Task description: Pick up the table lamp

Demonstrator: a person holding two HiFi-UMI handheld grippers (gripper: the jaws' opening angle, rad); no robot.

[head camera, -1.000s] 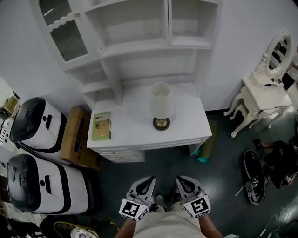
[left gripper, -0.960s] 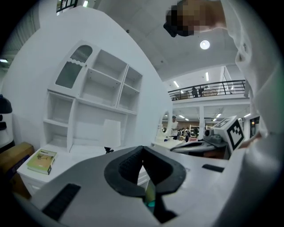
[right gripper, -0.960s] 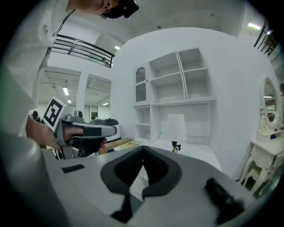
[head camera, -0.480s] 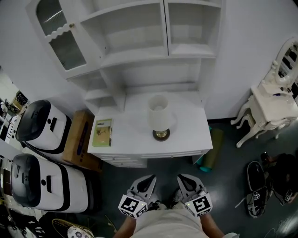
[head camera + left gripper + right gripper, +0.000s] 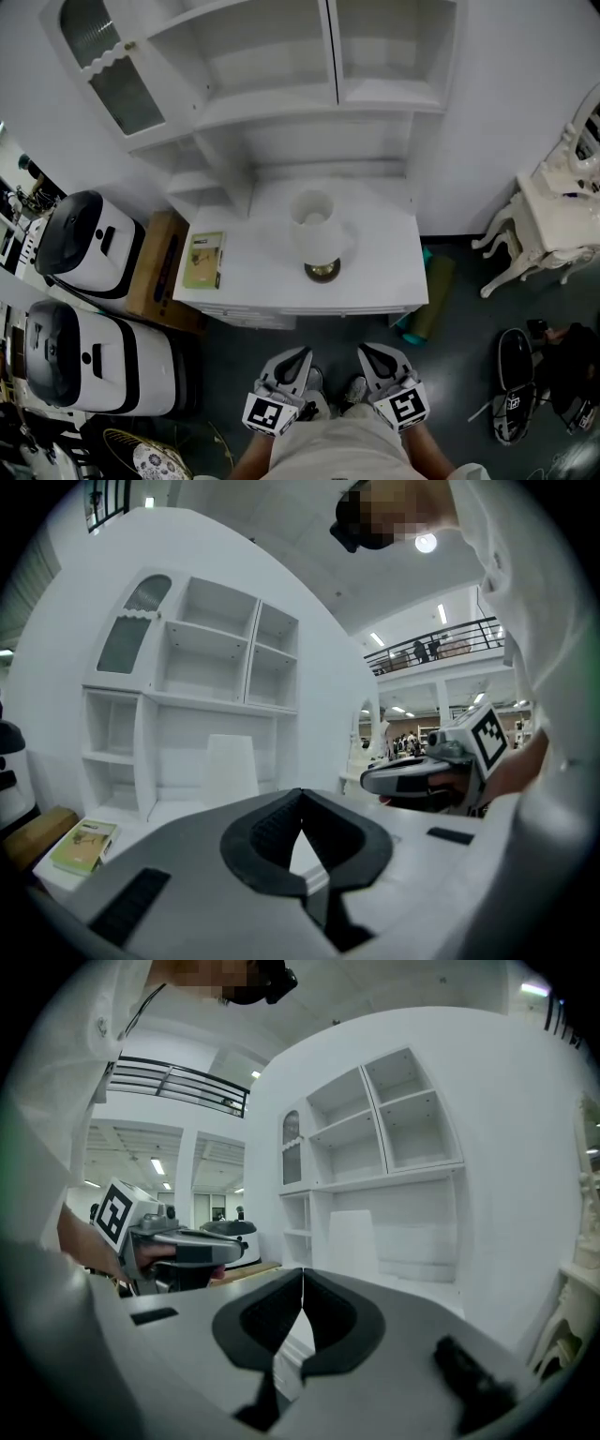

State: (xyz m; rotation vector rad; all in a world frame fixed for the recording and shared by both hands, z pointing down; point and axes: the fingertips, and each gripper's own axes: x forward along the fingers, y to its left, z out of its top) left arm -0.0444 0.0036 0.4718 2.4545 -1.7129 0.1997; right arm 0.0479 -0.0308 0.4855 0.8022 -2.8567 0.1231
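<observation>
The table lamp, with a white cylindrical shade and a round brass base, stands upright on the white desk under the shelf unit. It shows as a pale shade in the left gripper view and again as a pale shade in the right gripper view, straight ahead. My left gripper and right gripper are side by side near my body, well short of the desk. Both are shut, with nothing between the jaws.
A green book lies on the desk's left part. A brown box and two white-and-black machines stand on the floor to the left. A white dressing table and dark shoes are at the right.
The desk and lamp have drawn nearer and lower in the head view as I moved forward. Both grippers stay shut, side by side.
</observation>
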